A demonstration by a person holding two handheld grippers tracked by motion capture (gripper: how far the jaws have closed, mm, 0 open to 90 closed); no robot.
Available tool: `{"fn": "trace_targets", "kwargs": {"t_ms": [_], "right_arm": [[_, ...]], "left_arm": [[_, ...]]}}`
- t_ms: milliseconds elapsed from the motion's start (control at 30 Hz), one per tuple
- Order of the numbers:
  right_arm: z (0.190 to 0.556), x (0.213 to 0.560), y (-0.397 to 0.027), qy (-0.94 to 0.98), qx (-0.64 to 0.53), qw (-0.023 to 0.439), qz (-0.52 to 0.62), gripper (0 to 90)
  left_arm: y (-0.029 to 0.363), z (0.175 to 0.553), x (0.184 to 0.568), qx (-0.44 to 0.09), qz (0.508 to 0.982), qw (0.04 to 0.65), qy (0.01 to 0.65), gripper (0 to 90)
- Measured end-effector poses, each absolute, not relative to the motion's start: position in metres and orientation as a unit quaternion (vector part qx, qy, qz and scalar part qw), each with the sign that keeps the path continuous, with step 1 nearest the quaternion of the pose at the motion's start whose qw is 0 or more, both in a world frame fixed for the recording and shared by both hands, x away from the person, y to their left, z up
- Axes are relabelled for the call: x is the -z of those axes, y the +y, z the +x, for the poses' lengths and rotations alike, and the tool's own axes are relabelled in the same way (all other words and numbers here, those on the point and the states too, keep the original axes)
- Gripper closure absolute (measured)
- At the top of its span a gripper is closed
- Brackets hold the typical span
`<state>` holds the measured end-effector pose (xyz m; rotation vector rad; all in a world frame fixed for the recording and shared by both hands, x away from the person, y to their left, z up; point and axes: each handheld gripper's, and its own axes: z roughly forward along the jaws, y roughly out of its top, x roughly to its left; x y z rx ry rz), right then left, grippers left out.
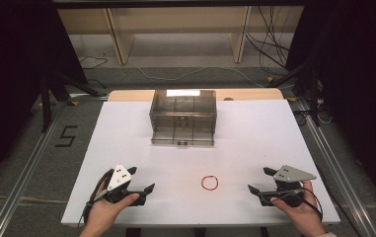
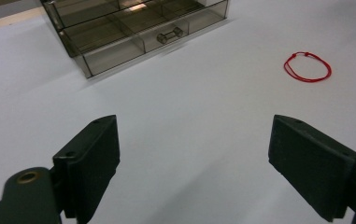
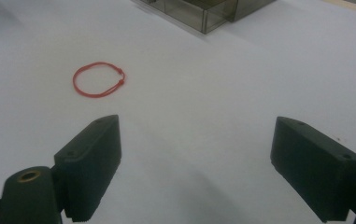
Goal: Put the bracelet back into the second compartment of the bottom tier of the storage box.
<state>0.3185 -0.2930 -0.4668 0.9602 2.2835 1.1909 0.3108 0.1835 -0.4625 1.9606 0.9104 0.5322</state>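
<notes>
1 red bracelet [image 1: 209, 182], 1 drawer box [image 1: 183, 117], 2 hand-held grippers [image 1: 135, 183].

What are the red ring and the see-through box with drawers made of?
The red ring looks like thin cord or string, matte: it has small knots and lies in a slightly uneven loop. The drawer box looks like smoky clear plastic, glossy: you can see its dividers through the walls, and light glints on top.

Both hands hold the left gripper [image 1: 143, 178] and right gripper [image 1: 257, 179] low, jaws wide apart.
</notes>
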Motion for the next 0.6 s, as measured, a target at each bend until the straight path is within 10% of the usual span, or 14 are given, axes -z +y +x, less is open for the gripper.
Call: {"fn": "trace_targets", "kwargs": {"t_ms": [600], "right_arm": [[0.319,0.467,-0.292,0.815,-0.427,0.196,0.34,16.9]], "left_arm": [[0.109,0.338,0.449,-0.174,0.811,0.457,0.319,27.4]]}}
